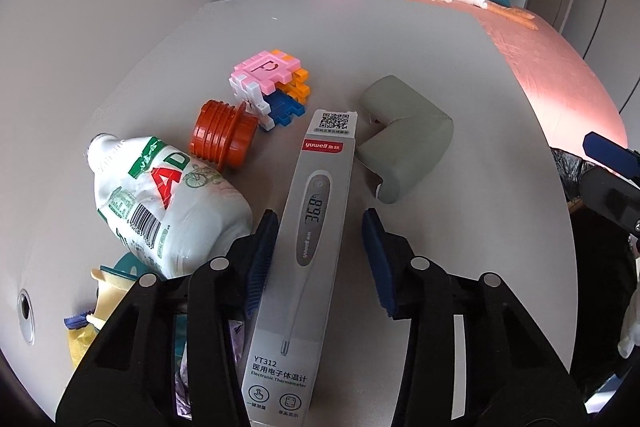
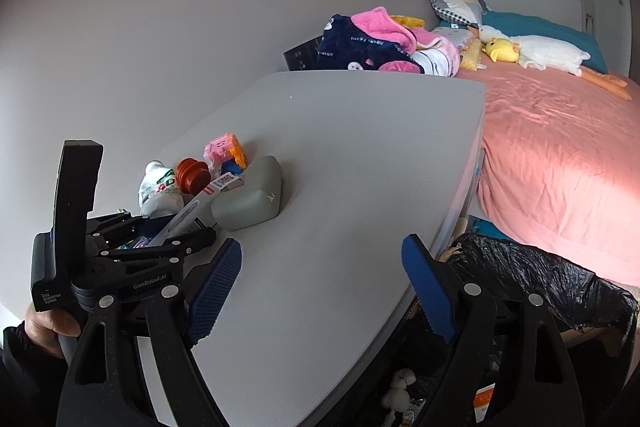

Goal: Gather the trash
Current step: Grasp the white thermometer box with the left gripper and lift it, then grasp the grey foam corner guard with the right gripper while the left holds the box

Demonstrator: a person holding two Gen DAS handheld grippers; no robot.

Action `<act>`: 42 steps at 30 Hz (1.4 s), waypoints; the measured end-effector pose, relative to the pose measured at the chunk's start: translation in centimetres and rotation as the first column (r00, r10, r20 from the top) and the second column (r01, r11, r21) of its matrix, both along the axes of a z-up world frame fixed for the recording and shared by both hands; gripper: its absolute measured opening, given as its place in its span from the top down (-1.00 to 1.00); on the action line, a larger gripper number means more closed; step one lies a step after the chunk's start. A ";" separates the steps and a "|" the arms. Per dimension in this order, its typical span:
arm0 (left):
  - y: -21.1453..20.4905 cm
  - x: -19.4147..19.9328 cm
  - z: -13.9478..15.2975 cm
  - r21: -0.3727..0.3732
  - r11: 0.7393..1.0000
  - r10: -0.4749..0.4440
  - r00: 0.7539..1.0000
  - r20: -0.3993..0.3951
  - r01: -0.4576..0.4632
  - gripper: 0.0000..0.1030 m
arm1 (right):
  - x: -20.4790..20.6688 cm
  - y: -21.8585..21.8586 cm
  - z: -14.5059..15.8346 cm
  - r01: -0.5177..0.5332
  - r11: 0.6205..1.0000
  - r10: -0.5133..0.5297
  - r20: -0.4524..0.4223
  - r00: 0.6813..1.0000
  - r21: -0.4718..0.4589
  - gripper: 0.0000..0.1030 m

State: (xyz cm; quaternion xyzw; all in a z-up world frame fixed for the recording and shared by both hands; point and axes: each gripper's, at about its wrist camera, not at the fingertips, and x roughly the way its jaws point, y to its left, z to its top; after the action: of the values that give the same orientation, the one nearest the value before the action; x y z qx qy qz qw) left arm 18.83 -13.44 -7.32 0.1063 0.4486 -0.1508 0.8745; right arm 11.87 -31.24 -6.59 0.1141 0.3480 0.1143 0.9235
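Your left gripper's [image 1: 320, 259] arms cover the lower part of the white bottle [image 1: 168, 203] and most of the clutter at lower left of the left wrist frame, so you cannot tell what those items are. The thermometer box [image 1: 304, 251] runs off the bottom edge. At the right edge, only a corner of the black bin bag [image 1: 568, 167] shows. In the right wrist view, the hand [image 2: 48, 327] at lower left is mostly cut off, and the scraps inside the bin [image 2: 540, 279] at bottom are too small to identify.
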 end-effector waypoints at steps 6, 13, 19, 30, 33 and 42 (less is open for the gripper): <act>0.7 0.0 1.1 -0.004 1.000 0.019 0.999 0.043 -0.018 0.47 | 1.7 1.6 -0.1 -0.032 0.999 0.032 -0.008 0.999 0.000 -0.62; 1.6 -0.2 3.4 -0.038 0.999 0.025 0.995 0.100 -0.022 0.47 | 4.0 3.6 -0.5 -0.071 0.997 0.071 -0.029 0.997 -0.012 -0.62; 2.4 0.1 4.7 -0.061 0.998 0.036 0.991 0.130 -0.029 0.47 | 6.3 5.6 -1.1 -0.123 0.992 0.120 -0.081 0.989 -0.028 -0.62; 3.2 0.3 4.8 -0.054 0.998 0.051 0.990 0.133 -0.044 0.47 | 8.7 8.6 -2.0 -0.158 0.980 0.142 -0.132 0.981 -0.119 -0.54; 3.2 0.1 4.7 -0.056 0.997 0.054 0.991 0.126 -0.047 0.47 | 8.9 8.6 -2.1 -0.183 0.979 0.167 -0.159 0.973 -0.094 -0.18; 2.7 -1.1 5.6 -0.066 0.996 0.060 0.990 0.130 -0.052 0.47 | 6.6 7.3 -0.9 -0.166 0.982 0.153 -0.138 0.978 -0.086 -0.17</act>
State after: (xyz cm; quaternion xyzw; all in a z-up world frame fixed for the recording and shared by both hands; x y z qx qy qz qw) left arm 17.70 -10.72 -1.69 0.0761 0.3877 -0.1327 0.9090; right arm 18.44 -23.97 -7.49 0.0479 0.4212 0.1633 0.8909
